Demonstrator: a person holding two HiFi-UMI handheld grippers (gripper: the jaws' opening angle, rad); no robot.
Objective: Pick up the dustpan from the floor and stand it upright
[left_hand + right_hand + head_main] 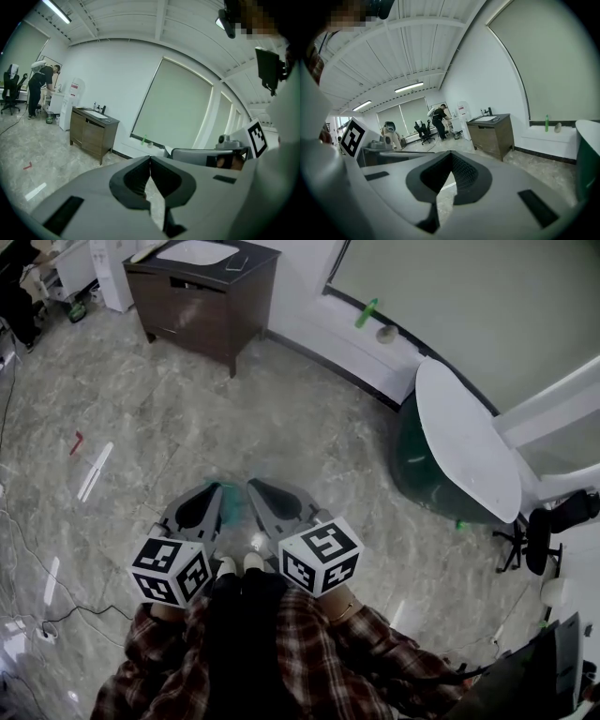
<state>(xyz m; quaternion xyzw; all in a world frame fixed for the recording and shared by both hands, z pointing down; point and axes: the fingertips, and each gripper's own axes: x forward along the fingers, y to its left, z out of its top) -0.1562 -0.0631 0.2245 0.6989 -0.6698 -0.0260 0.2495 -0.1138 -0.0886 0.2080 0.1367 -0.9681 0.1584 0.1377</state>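
both claws pinched fully shut on nothing, left claw point(216, 487) and right claw point(253, 485) side by side over grey marble floor point(187, 418), dustpan point(417, 465) probably that dark green white-topped thing well off right by the wall, brown cabinet point(211, 296) further back

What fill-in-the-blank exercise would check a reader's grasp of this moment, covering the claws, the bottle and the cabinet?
1. The left claw and the right claw are both ___, with nothing between them.
2. The bottle standing on the window ledge is ___ in colour.
3. The cabinet has a dark ___ front.

Missing words: shut; green; brown.
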